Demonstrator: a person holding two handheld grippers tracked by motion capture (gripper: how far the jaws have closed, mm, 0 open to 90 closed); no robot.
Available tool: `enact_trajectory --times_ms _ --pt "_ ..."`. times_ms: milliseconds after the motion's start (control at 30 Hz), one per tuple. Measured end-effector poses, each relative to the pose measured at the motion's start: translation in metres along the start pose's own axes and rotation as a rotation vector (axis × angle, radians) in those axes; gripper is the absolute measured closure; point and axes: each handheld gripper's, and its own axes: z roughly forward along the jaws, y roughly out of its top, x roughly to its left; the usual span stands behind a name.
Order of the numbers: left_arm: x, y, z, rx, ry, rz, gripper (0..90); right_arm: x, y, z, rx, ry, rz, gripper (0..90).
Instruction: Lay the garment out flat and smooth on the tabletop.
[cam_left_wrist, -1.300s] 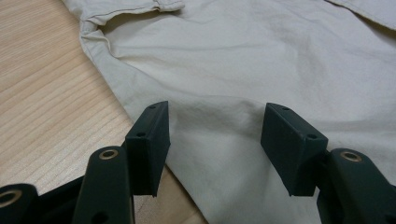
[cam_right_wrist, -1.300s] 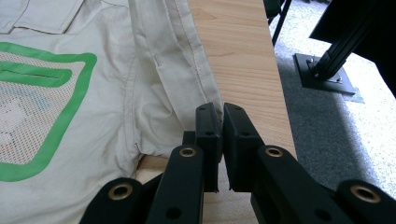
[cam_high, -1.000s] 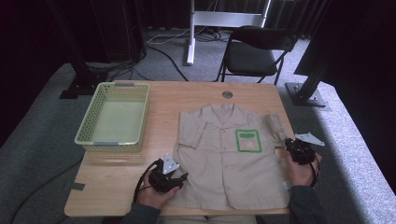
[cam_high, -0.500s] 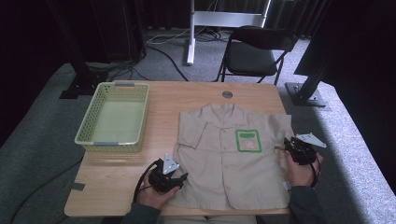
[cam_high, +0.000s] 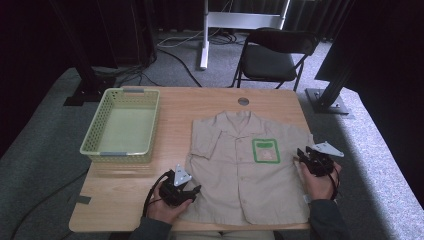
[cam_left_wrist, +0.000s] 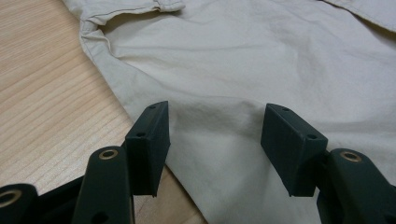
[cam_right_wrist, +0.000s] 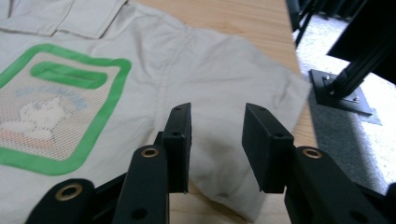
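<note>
A beige short-sleeved shirt (cam_high: 245, 165) lies spread flat, front up, on the wooden table (cam_high: 175, 115), with a green-framed patch (cam_high: 265, 150) on its chest. My left gripper (cam_high: 192, 192) rests at the shirt's lower left side. Its jaws stand open over the cloth (cam_left_wrist: 233, 60) with nothing pinched in the left gripper (cam_left_wrist: 215, 135). My right gripper (cam_high: 304, 152) sits at the right sleeve (cam_right_wrist: 261, 88). Its jaws have just been opening, and the right gripper (cam_right_wrist: 215, 140) stands open above the sleeve's edge, gripping nothing. The patch (cam_right_wrist: 51, 107) lies to its left.
An empty pale green basket (cam_high: 120, 150) stands at the table's left. A round hole (cam_high: 243, 101) sits near the far edge. Behind the table is a black folding chair (cam_high: 275, 55). A black frame foot (cam_right_wrist: 341, 93) stands off the right edge.
The right sleeve, raised toward the far side a second ago, now lies flat beside the shirt. The right jaws have spread apart. The left gripper has not moved.
</note>
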Motion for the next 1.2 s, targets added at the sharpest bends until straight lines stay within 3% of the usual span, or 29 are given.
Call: enact_trajectory --times_ms 300,500,833,1200 --pt "-0.001 0.0 -0.002 0.001 0.016 0.008 49.7 0.008 0.001 0.007 0.031 0.08 -0.06 59.8" --pt "-0.001 0.003 -0.003 -0.003 0.027 0.011 55.1 0.009 0.001 0.009 0.039 0.1 -0.064 59.1" --pt "0.002 0.013 -0.001 -0.011 0.027 0.021 55.1 0.013 0.001 0.012 0.062 0.128 -0.085 57.9" --pt "0.007 0.027 0.01 0.01 -0.004 0.006 52.6 0.014 0.001 0.014 0.075 0.138 -0.09 56.2"
